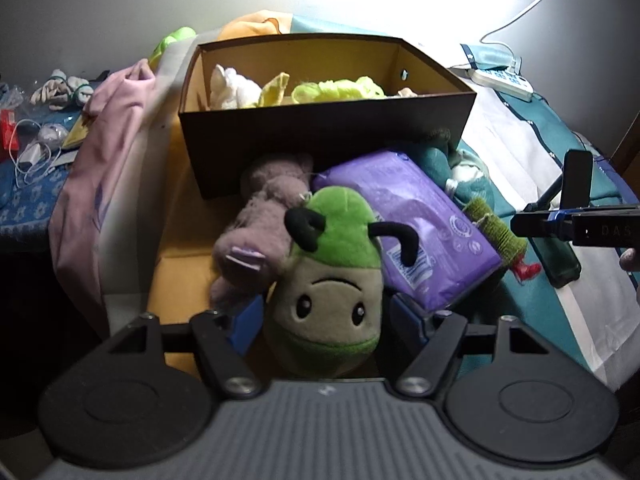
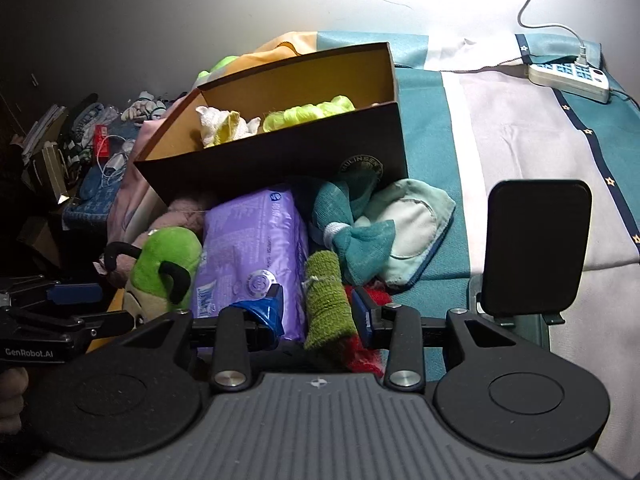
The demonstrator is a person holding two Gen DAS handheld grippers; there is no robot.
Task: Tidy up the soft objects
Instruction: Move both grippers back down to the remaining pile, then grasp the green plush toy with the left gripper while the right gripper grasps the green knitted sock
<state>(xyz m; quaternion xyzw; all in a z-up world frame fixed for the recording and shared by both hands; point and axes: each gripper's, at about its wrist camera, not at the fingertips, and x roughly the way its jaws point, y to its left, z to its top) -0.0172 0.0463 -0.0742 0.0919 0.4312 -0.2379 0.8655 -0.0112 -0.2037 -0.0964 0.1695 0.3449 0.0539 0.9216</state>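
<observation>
Left gripper (image 1: 322, 322) straddles the green plush (image 1: 332, 280), jaws wide and apart from its sides, not gripping yet, likely lining up a grab. Right gripper (image 2: 318, 312) is narrow around the green knit roll (image 2: 326, 300); can't tell if the pads press it. Both items lie in the pile just before the box (image 1: 320, 136), which already holds soft items, probably their destination.

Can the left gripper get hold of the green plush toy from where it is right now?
Probably yes. The green plush toy already sits between the open blue pads of the left gripper, with nothing lying over it; the purple pack only leans alongside.
</observation>
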